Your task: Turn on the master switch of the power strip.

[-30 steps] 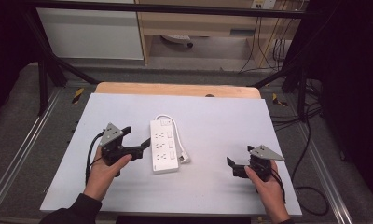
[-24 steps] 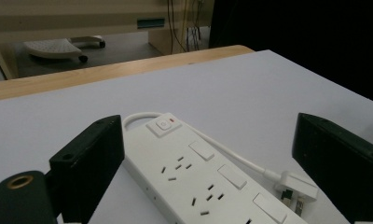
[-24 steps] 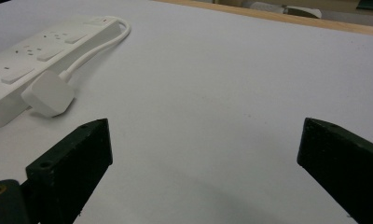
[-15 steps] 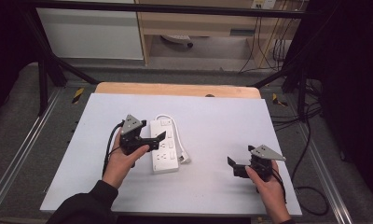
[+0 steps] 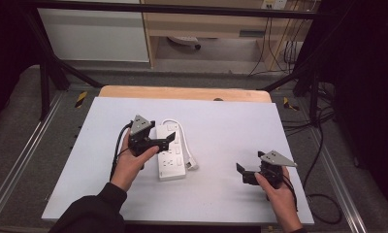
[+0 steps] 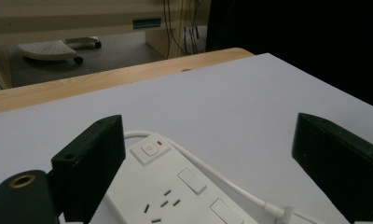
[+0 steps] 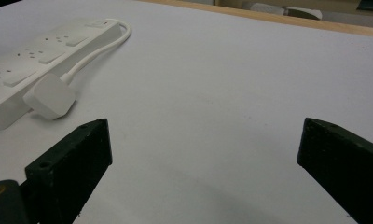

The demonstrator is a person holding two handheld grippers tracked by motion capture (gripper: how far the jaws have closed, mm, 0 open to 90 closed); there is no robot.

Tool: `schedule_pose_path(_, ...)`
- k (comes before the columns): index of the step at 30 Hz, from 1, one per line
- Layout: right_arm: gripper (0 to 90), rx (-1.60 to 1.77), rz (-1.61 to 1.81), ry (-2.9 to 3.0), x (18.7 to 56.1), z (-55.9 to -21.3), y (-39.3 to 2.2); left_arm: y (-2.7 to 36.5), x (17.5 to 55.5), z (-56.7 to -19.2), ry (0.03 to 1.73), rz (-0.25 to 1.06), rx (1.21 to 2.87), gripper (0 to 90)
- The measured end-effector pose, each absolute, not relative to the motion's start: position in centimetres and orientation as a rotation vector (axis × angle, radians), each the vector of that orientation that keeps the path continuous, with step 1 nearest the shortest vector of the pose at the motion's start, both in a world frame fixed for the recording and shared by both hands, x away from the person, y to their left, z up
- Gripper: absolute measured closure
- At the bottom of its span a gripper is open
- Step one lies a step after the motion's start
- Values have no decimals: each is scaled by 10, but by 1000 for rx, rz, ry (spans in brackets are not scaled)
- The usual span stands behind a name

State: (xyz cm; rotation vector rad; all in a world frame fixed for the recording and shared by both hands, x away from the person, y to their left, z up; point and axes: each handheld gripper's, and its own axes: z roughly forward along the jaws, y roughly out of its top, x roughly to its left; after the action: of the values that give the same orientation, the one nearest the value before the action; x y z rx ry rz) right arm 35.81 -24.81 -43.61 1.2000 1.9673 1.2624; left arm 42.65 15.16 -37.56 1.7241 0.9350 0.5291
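Since the earlier frames the left gripper (image 5: 164, 141) has travelled in from the left side of the table (image 5: 231, 121) to hang over the strip (image 5: 170, 153), while the right gripper (image 5: 245, 174) has stayed put near the right front edge, well apart from it.

Nearest the person, the right gripper has its jaws spread wide with nothing between them; its own view looks across bare table toward the strip and the white plug (image 7: 49, 99), both off to its left. The plug lies just beside the strip's near end, its cable (image 5: 182, 133) looping round the far end and back along the right flank.

Farther in, the left gripper's jaws are also wide and empty, straddling the strip's far half (from its own view, the switch (image 6: 149, 148) sits between them, a little toward the left jaw). I cannot tell whether either jaw touches the casing. The strip's long axis runs roughly away from the person, slightly tilted, in the middle-left of the table; so the left hand (image 5: 131, 165) is much the nearer, and a closing grip would likely fall across the strip's width.

No containers are on the table.
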Motion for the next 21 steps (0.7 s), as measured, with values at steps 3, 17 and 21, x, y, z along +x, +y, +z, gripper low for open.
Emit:
schedule_pose_path(3,34,1199,1264,1967,358,-436,-248,151,429,-376,941,530,1719,98)
schedule_pose_path(17,34,1204,1265,1967,358,-436,-248,151,437,-375,955,543,1724,105)
schedule_pose_path(21,34,1203,1264,1968,359,-436,-248,151,440,-374,956,549,1725,107)
